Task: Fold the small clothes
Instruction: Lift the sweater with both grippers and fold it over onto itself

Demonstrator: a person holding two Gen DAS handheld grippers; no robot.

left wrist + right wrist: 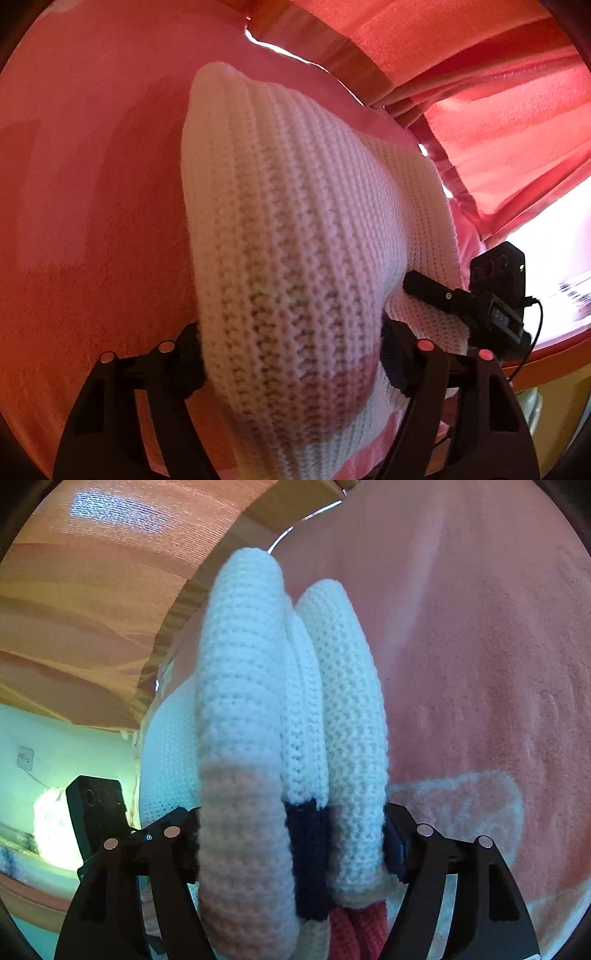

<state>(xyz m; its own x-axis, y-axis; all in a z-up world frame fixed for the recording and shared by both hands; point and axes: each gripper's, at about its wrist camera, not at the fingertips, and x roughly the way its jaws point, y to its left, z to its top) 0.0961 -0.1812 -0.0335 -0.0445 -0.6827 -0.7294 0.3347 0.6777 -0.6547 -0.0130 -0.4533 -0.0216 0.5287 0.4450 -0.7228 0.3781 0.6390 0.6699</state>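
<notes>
A white chunky-knit garment (280, 206) stands bunched up in the left wrist view and fills the gap of my left gripper (291, 354), both pads pressing its sides. In the right wrist view the same knit (240, 686) shows as three thick folds with a navy band (308, 849) and a red part (354, 930) low down. My right gripper (291, 842) is shut on that stack of folds. The garment lies over a pink fleece blanket (92, 184). Most of the cloth under the folds is hidden.
Pink blanket (480, 664) spreads to the right of the right gripper. Orange-red curtains (480, 74) hang behind a wooden edge (332, 48). The right tool's black housing (498, 273) shows at the garment's right side. A wall socket (26, 757) is at far left.
</notes>
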